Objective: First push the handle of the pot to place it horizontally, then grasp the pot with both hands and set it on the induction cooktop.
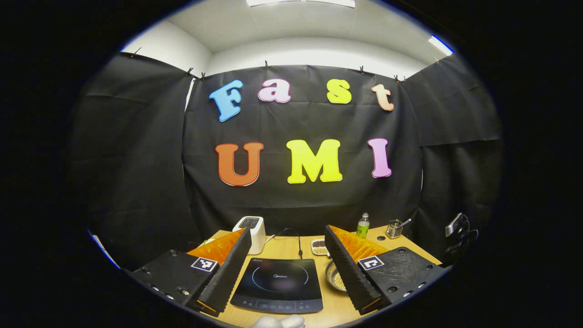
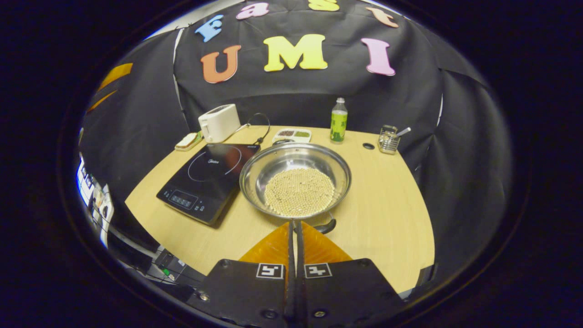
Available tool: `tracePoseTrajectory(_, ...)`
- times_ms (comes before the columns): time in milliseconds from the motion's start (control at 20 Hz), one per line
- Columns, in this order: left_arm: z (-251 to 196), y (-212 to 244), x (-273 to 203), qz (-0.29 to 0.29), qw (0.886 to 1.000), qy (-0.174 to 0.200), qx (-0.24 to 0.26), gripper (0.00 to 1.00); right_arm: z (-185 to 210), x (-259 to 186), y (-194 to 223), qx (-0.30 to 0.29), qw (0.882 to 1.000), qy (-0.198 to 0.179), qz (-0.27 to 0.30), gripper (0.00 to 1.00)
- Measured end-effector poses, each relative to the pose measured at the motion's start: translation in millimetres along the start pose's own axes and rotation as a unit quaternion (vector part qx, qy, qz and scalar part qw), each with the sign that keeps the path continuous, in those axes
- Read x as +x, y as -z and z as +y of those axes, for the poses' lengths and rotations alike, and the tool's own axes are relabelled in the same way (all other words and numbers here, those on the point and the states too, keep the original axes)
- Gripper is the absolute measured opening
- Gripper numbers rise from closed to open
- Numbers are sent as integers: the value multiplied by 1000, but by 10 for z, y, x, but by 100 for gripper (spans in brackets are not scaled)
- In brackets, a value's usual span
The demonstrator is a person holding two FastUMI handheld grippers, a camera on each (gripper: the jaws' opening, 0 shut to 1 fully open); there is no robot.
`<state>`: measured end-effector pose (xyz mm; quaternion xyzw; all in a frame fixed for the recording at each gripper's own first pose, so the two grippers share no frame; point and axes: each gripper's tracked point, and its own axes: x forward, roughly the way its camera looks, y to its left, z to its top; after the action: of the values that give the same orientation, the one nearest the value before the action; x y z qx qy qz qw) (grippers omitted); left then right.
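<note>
In the right gripper view, a steel pot (image 2: 296, 180) holding small pale beans stands on the wooden table (image 2: 387, 218), just right of the black induction cooktop (image 2: 205, 180). My right gripper (image 2: 294, 224) is shut, with its tips at the pot's near rim. The dark pot handle (image 2: 326, 226) pokes out just right of those tips. In the left gripper view, my left gripper (image 1: 287, 229) is open wide above the table. The cooktop (image 1: 278, 282) lies between its fingers, and the pot's rim (image 1: 334, 277) peeks out behind the right-hand finger.
Along the back of the table stand a white toaster (image 2: 218, 122), a dish of beans (image 2: 294, 134), a green bottle (image 2: 338, 120) and a glass cup with a spoon (image 2: 389, 139). A cable (image 1: 298, 243) runs to the cooktop. A pale hand (image 1: 278, 322) shows at the bottom edge.
</note>
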<state>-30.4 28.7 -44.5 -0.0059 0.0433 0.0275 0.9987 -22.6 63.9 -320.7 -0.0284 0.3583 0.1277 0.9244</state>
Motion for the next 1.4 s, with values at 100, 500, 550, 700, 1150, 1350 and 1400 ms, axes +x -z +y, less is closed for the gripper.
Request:
tracePoseTrajectory(100,33,3,-39,1,1000,-5,-3,96,104,140,152,-5,1000,-12,22,4)
tracePoseTrajectory(500,95,56,-187,6,1000,-27,5,96,299,635,239,0,997,-40,64,4)
tracePoseTrajectory(550,82,51,-195,6,1000,-28,7,96,293,698,227,-2,997,-39,68,1)
tracePoseTrajectory(700,62,94,-223,11,999,-30,12,96,296,861,268,19,995,-46,85,1)
tracePoseTrajectory(1150,3,134,-150,17,999,-34,10,96,24,991,304,40,994,-32,101,1)
tracePoseTrajectory(1350,-145,159,-76,22,999,-21,8,96,-78,958,326,47,993,-27,102,1)
tracePoseTrajectory(1400,-181,164,-68,23,1000,-18,8,96,-130,959,327,48,993,-25,102,3)
